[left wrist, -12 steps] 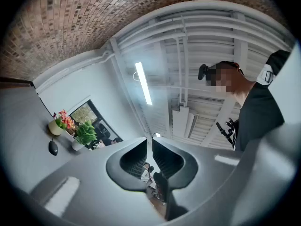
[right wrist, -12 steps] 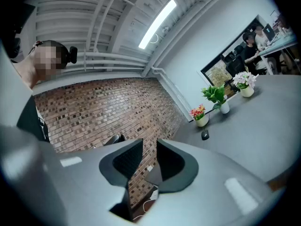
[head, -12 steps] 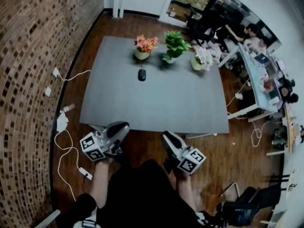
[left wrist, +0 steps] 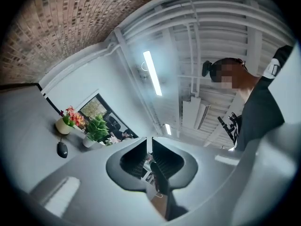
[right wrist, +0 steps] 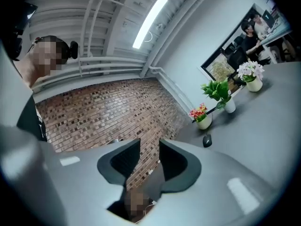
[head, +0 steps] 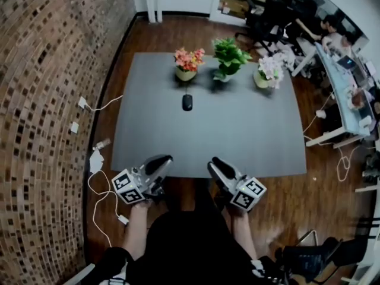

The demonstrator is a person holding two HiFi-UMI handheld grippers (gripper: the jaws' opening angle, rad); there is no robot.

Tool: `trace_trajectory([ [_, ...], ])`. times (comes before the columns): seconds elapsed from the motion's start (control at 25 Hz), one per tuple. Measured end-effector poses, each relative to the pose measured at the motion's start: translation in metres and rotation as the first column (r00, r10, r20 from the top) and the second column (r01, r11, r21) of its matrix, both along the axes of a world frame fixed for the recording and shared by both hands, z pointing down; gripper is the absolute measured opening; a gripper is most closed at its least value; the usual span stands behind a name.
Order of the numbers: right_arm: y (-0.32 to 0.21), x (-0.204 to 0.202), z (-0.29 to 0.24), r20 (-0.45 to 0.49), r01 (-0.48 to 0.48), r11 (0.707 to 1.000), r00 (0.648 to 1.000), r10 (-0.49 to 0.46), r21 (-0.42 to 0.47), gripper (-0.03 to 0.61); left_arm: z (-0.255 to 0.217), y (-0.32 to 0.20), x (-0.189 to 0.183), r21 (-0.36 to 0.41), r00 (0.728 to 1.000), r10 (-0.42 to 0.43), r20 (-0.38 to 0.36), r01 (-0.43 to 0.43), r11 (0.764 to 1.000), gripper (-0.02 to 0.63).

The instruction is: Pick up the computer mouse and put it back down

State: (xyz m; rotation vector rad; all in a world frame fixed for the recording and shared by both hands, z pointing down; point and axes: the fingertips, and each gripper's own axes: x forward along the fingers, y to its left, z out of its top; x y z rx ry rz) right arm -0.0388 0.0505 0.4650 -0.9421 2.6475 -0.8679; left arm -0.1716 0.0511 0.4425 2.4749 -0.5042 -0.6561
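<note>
Standing at the near edge of the grey surface [head: 255, 138], the person holds both grippers close to the body, so the pick-up looks not yet begun. The left gripper [head: 163, 161] has its jaws together on nothing; the right gripper [head: 217, 162] has them apart, empty. The computer mouse [head: 187, 102], small, dark and rounded, lies far across the surface, just before the orange-flowered pot [head: 186, 73]. Next, I reckon, a long reach forward with jaws apart

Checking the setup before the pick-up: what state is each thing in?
left gripper: shut, empty.
right gripper: open, empty.
computer mouse: lying flat on the table, untouched.
orange flower pot: upright.
green plant pot: upright.
white flower pot: upright.
</note>
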Motion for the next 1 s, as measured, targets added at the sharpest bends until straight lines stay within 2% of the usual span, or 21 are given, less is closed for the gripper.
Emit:
trace_trajectory([
  [0.24,-0.078,0.043,0.001,0.033,0.038,0.999,0.999,-0.039,0.029,0.100,0.012,-0.072,0.046,-0.027,0.995,-0.038,0.096,0.041,0.999,0.002],
  [0.36,-0.114,0.068,0.011,0.060,0.058,0.998,0.996,-0.060,0.023,0.100,0.027,-0.113,0.071,-0.045,0.979,-0.055,0.196,0.065,0.997,0.002],
  [0.44,-0.132,0.082,0.024,0.079,0.074,0.997,0.994,-0.074,0.000,0.100,0.048,-0.135,0.081,-0.080,0.953,-0.067,0.295,0.095,0.992,0.002],
  [0.52,-0.150,0.097,0.036,0.089,0.085,0.996,0.993,-0.083,-0.017,0.100,0.075,-0.161,0.087,-0.115,0.909,-0.089,0.408,0.147,0.982,0.003],
  [0.6,-0.166,0.112,0.046,0.095,0.086,0.996,0.992,-0.082,-0.031,0.100,0.102,-0.195,0.088,-0.130,0.847,-0.131,0.515,0.228,0.965,0.017],
  [0.64,-0.172,0.117,0.050,0.098,0.082,0.996,0.992,-0.078,-0.040,0.100,0.114,-0.212,0.086,-0.133,0.814,-0.153,0.560,0.270,0.954,0.049],
  [0.76,-0.184,0.129,0.059,0.103,0.060,0.996,0.993,-0.054,-0.063,0.100,0.152,-0.252,0.075,-0.135,0.703,-0.183,0.687,0.371,0.919,0.249],
  [0.84,-0.188,0.133,0.059,0.090,0.043,0.997,0.995,-0.037,-0.065,0.100,0.185,-0.280,0.072,-0.118,0.625,-0.182,0.759,0.408,0.905,0.375],
  [0.92,-0.191,0.137,0.056,0.067,0.017,0.998,0.998,-0.013,-0.062,0.100,0.221,-0.311,0.076,-0.128,0.577,-0.165,0.800,0.433,0.892,0.442],
  [0.96,-0.190,0.140,0.054,0.056,0.001,0.998,0.998,0.002,-0.064,0.100,0.238,-0.325,0.076,-0.137,0.554,-0.155,0.818,0.450,0.882,0.443],
  [1.0,-0.189,0.142,0.053,0.044,-0.016,0.998,0.999,0.019,-0.067,0.100,0.255,-0.339,0.070,-0.140,0.521,-0.147,0.841,0.472,0.871,0.443],
])
